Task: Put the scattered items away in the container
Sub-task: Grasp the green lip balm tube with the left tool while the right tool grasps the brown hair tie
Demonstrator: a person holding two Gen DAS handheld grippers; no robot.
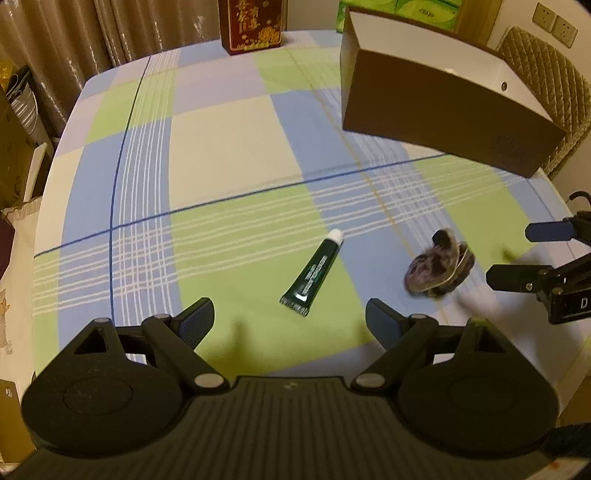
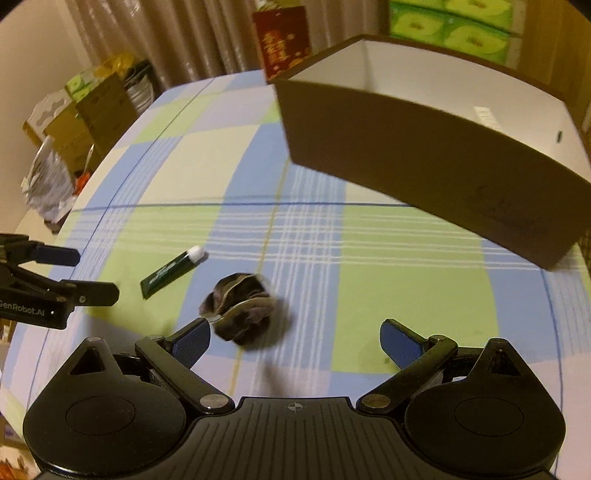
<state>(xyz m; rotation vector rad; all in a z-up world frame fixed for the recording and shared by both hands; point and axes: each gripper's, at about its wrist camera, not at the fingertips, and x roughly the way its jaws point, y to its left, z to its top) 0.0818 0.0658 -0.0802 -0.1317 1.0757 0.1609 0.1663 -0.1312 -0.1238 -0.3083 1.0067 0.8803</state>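
A dark green tube with a white cap (image 1: 313, 273) (image 2: 173, 271) lies flat on the checked tablecloth. To its right sits a bundled dark patterned fabric item (image 1: 439, 267) (image 2: 240, 306). My left gripper (image 1: 291, 317) hovers open just short of the tube, nothing between its fingers. My right gripper (image 2: 295, 339) is open too, the fabric bundle just beyond its left finger (image 2: 190, 341). Each gripper shows in the other's view: the right gripper (image 1: 517, 254), the left gripper (image 2: 92, 275). A brown open box with a white inside (image 1: 443, 107) (image 2: 424, 162) stands at the back right.
A red printed box (image 1: 251, 24) (image 2: 282, 37) stands at the table's far edge, with green tissue packs (image 2: 454, 22) behind the container. Cardboard boxes and bags (image 2: 74, 122) crowd the floor to the left. A quilted chair back (image 1: 546, 70) rises behind the box.
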